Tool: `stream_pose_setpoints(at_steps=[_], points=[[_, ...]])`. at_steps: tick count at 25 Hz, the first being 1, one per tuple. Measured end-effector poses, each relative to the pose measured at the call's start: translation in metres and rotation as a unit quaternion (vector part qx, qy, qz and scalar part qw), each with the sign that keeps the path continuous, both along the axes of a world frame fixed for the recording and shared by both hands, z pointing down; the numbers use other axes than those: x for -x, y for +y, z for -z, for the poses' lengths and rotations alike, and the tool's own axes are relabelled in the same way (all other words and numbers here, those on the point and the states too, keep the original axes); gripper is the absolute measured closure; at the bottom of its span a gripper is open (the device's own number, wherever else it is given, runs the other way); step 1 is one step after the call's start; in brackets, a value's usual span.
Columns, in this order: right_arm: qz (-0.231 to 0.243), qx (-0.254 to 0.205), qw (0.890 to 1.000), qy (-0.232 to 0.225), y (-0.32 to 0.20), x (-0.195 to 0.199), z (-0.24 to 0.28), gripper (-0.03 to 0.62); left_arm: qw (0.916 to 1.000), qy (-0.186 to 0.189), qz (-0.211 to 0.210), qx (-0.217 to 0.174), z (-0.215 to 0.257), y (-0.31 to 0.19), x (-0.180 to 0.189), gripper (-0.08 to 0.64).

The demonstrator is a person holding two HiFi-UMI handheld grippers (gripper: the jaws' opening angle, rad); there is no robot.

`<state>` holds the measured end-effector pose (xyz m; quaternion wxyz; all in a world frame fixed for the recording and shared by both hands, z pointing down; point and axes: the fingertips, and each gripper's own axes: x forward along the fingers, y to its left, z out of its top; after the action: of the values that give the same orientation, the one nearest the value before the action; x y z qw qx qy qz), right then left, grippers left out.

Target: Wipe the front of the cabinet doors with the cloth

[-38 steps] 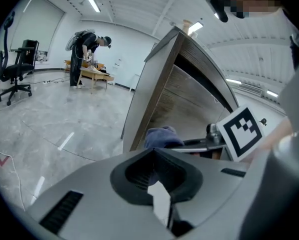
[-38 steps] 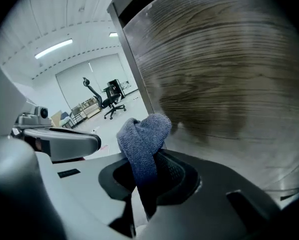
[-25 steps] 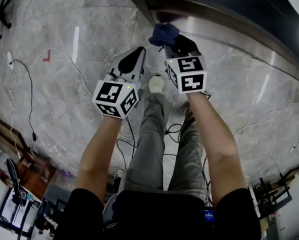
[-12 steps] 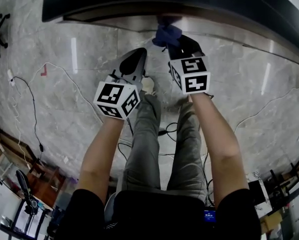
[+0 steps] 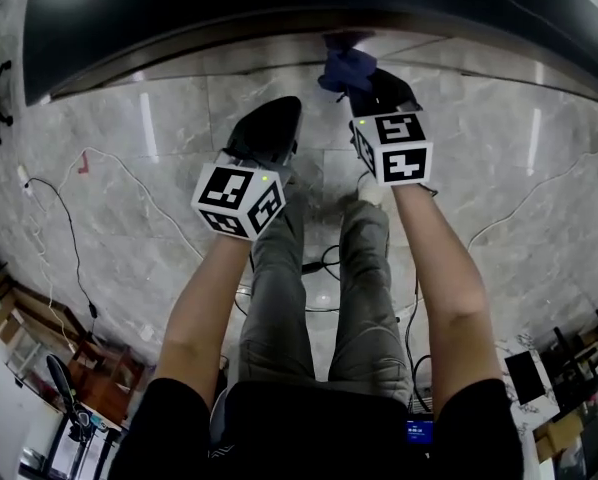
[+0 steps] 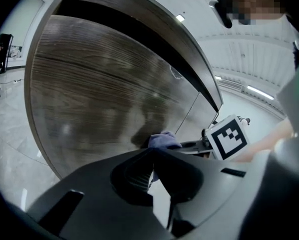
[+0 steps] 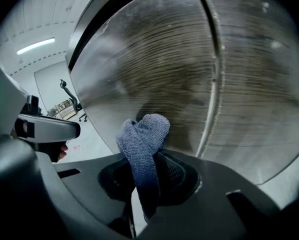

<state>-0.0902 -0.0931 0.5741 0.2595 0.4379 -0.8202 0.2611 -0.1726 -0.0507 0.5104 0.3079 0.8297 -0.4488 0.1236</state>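
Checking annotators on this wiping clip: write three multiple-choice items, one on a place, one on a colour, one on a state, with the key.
1. Where is the cloth?
A. on the floor
B. between the right gripper's jaws
C. draped over a knee

2. What colour is the cloth?
A. blue
B. red
C. white

3. How do the left gripper's jaws stand?
A. wide apart
B. shut on the cloth
C. together, nothing between

Key: 1 B, the right gripper view shows it pinched there, at the cabinet door; 2 A, blue in every view; 3 C, its own view shows them closed and empty.
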Motion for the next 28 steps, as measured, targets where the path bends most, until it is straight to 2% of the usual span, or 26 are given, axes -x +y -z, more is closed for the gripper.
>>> stream_pose_setpoints(at_steps=[5,12,20,24,28], points=[[-0.017,0.005,1.0,0.0,0.0,-0.035,0.0,0.522,0.9998,0.001,-0.018,0.0,0.003,-0.004,-0.035,0.551],[-0.03,0.011,0.999,-0.02,0.0,-0.064,0.0,0.522,0.9993,0.008,-0.037,0.004,0.004,-0.009,-0.073,0.551],[-0.02,0.004,0.999,-0.044,0.015,-0.065,0.02,0.522,0.999,0.011,-0.044,0.0,0.017,-0.012,-0.091,0.551],[-0.007,0.01,0.997,-0.074,0.036,-0.059,0.046,0.522,0.9991,0.017,-0.039,0.003,0.036,-0.003,-0.093,0.551],[0.015,0.004,0.996,-0.084,0.054,-0.057,0.075,0.522,0.9993,0.011,-0.035,-0.007,0.058,0.009,-0.097,0.551]])
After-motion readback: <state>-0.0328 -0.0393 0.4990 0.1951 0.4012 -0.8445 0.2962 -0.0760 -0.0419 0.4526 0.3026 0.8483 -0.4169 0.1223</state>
